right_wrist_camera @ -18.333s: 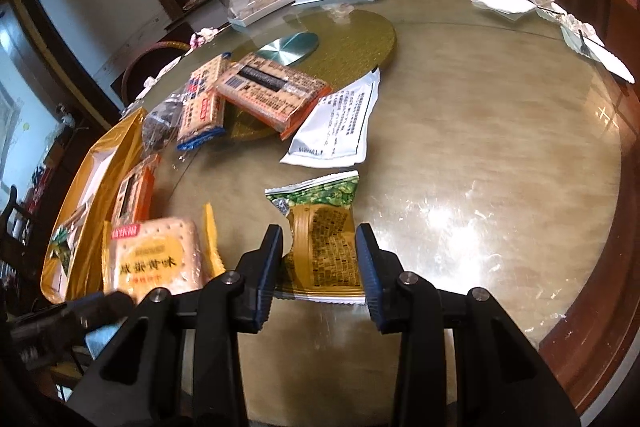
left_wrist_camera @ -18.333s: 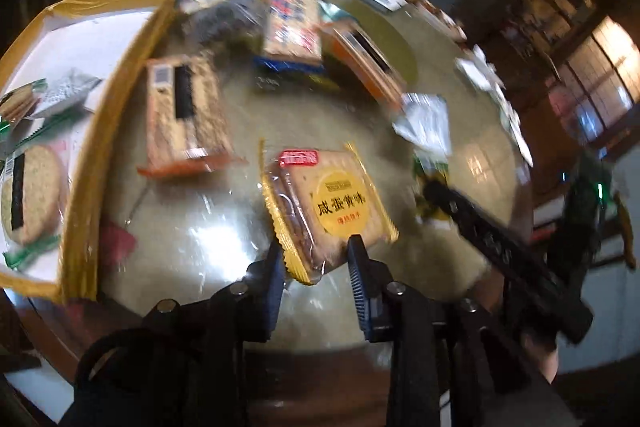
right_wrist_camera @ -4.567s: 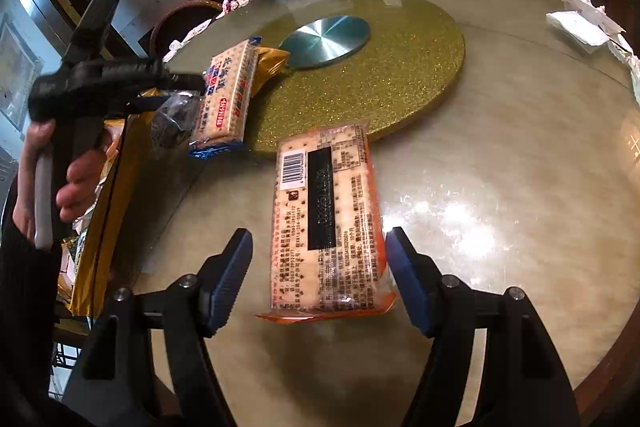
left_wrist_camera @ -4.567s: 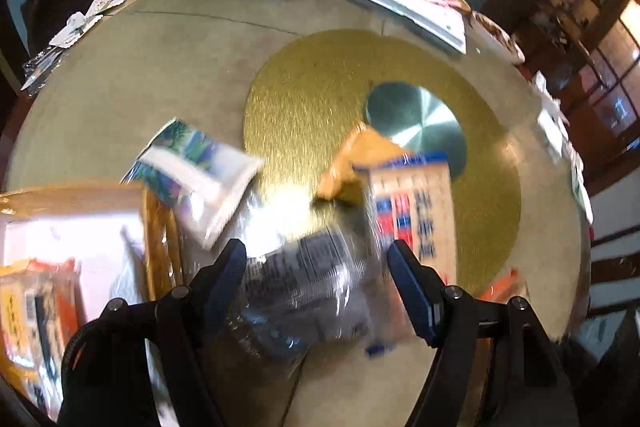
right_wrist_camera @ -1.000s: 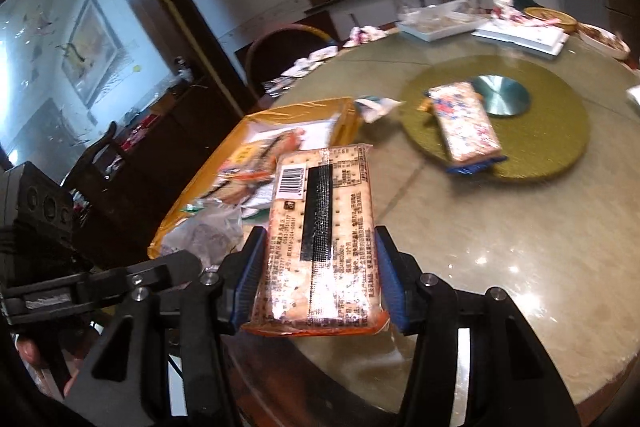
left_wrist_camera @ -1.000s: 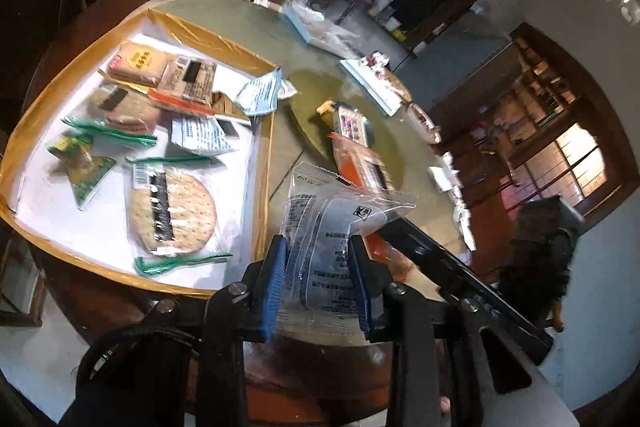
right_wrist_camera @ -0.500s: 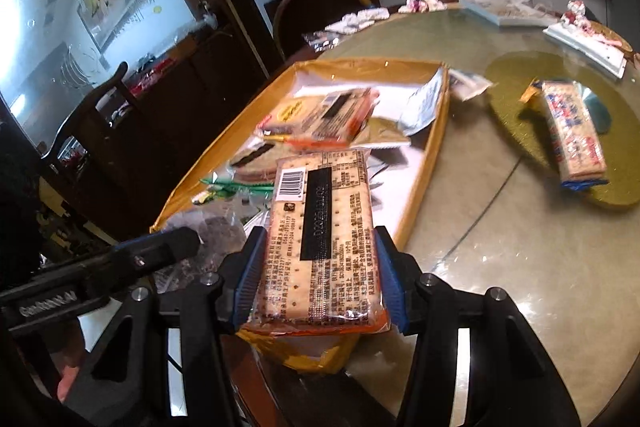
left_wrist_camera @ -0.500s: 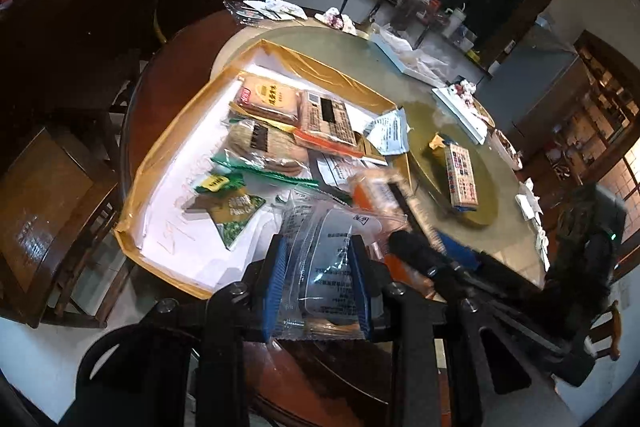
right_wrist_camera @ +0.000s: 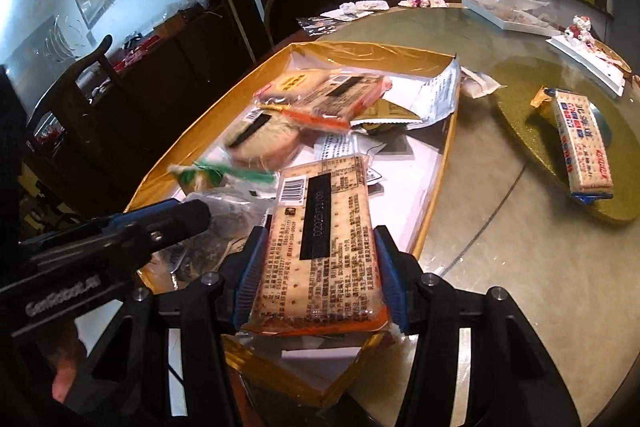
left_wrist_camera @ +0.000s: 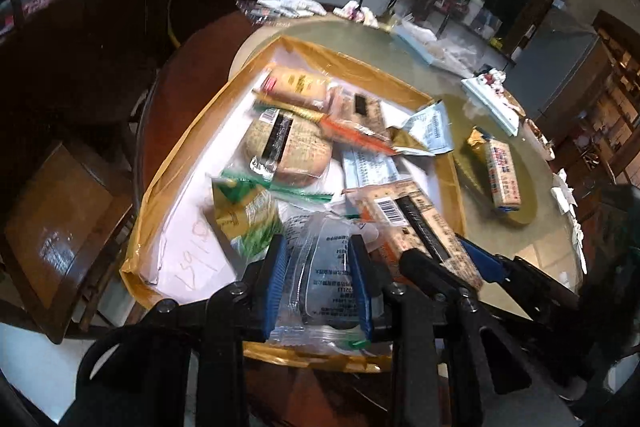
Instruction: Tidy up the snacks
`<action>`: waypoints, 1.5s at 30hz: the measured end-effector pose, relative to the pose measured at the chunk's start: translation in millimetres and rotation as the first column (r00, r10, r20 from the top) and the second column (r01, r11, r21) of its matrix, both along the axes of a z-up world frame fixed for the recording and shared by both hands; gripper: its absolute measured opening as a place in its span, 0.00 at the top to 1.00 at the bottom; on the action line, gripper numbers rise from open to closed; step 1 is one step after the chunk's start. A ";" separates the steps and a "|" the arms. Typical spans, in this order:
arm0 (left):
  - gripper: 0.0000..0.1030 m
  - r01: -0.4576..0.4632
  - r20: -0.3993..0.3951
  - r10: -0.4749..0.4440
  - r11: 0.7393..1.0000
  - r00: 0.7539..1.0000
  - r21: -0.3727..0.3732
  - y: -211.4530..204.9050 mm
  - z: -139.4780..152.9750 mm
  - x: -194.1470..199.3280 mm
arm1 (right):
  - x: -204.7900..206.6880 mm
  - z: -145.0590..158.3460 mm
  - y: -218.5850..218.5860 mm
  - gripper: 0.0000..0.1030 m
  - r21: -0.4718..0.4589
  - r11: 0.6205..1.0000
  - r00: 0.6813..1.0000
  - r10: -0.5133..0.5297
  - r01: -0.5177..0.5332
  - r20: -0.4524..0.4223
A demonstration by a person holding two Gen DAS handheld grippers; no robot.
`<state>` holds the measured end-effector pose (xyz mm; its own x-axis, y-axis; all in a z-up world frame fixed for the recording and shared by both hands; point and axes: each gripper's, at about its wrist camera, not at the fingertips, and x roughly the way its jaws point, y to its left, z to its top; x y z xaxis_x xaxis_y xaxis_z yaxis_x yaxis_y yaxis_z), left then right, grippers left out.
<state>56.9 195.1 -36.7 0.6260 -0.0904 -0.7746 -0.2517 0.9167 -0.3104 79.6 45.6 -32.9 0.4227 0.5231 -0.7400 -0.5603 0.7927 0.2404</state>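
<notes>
While my left tool (left_wrist_camera: 319, 279) pinches a clear snack packet (left_wrist_camera: 325, 277) over the gold tray's (right_wrist_camera: 438, 171) near end, my right tool (right_wrist_camera: 318, 273) clamps a cracker pack (right_wrist_camera: 320, 247) just beside it above that tray.

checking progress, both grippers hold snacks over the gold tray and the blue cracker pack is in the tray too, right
Not quite. The blue cracker pack is outside the gold tray, lying on the gold turntable, as the right wrist view shows. The left gripper and right gripper do hold snacks over the tray.
</notes>
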 end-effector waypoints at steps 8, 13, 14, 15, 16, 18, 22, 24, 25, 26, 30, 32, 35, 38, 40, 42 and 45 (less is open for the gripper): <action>0.49 0.004 0.030 -0.003 0.998 1.000 -0.055 2.1 10.2 -10.3 | -5.7 10.0 -8.0 0.31 0.068 0.997 0.999 0.043 -0.042 -0.004; 0.38 0.036 0.101 -0.033 0.999 0.994 -0.028 -19.8 31.3 -19.0 | -12.8 32.5 -42.9 0.26 0.166 0.986 1.000 0.016 -0.020 0.026; 0.38 0.046 0.115 -0.044 0.999 0.992 -0.015 -25.9 35.6 -19.6 | -12.4 37.4 -55.6 0.25 0.193 0.981 1.000 0.001 -0.006 0.029; 0.37 0.056 0.132 -0.055 0.998 0.990 -0.004 -32.0 39.7 -20.4 | -11.7 41.2 -66.1 0.24 0.211 0.977 0.999 -0.014 0.007 0.033; 0.35 0.066 0.145 -0.066 0.998 0.987 0.005 -38.3 43.0 -20.6 | -10.3 44.7 -77.6 0.22 0.224 0.974 0.999 -0.031 0.022 0.040; 0.33 0.088 0.155 -0.089 0.996 0.984 0.014 -50.9 47.3 -17.0 | -4.8 49.5 -99.7 0.21 0.236 0.970 0.996 -0.073 0.060 0.045; 0.33 0.144 0.156 -0.147 0.989 0.977 0.028 -81.3 52.5 -3.6 | 12.2 50.7 -145.3 0.21 0.246 0.959 0.989 -0.148 0.139 0.018; 0.33 0.166 0.152 -0.168 0.986 0.974 0.026 -95.3 53.0 3.4 | 19.7 50.3 -165.8 0.21 0.236 0.956 0.983 -0.184 0.175 0.018; 0.33 0.181 0.144 -0.182 0.983 0.973 0.021 -103.0 53.0 8.8 | 23.5 50.2 -175.2 0.21 0.229 0.954 0.979 -0.203 0.193 0.019; 0.33 0.198 0.138 -0.198 0.980 0.970 0.015 -110.1 52.7 13.2 | 27.1 49.1 -185.8 0.21 0.224 0.951 0.975 -0.222 0.214 0.012; 0.31 0.228 0.098 -0.229 0.973 0.968 0.020 -140.8 47.9 37.6 | 35.3 41.4 -226.4 0.21 0.216 0.925 0.949 -0.315 0.313 -0.025; 0.31 0.243 0.068 -0.244 0.970 0.967 0.024 -157.4 42.6 52.2 | 36.3 33.1 -244.0 0.21 0.184 0.908 0.925 -0.377 0.377 -0.036; 0.30 0.258 0.018 -0.259 0.966 0.966 0.028 -184.3 28.1 83.1 | 38.5 19.0 -264.8 0.21 0.152 0.883 0.896 -0.437 0.443 -0.072; 0.30 0.242 -0.012 -0.242 0.969 0.970 0.043 -205.4 14.6 114.2 | 41.3 8.3 -283.8 0.21 0.153 0.865 0.879 -0.467 0.477 -0.099; 0.30 0.235 -0.029 -0.234 0.972 0.972 0.019 -214.9 6.3 133.7 | 43.4 2.9 -291.7 0.21 0.147 0.858 0.870 -0.480 0.492 -0.110; 0.30 0.214 -0.058 -0.213 0.977 0.975 0.006 -226.6 -4.5 158.1 | 43.6 -1.5 -299.8 0.21 0.151 0.854 0.867 -0.484 0.497 -0.120; 0.31 0.191 -0.059 -0.188 0.980 0.980 0.061 -243.4 -15.3 186.0 | 44.4 -5.3 -311.4 0.21 0.174 0.848 0.865 -0.486 0.501 -0.124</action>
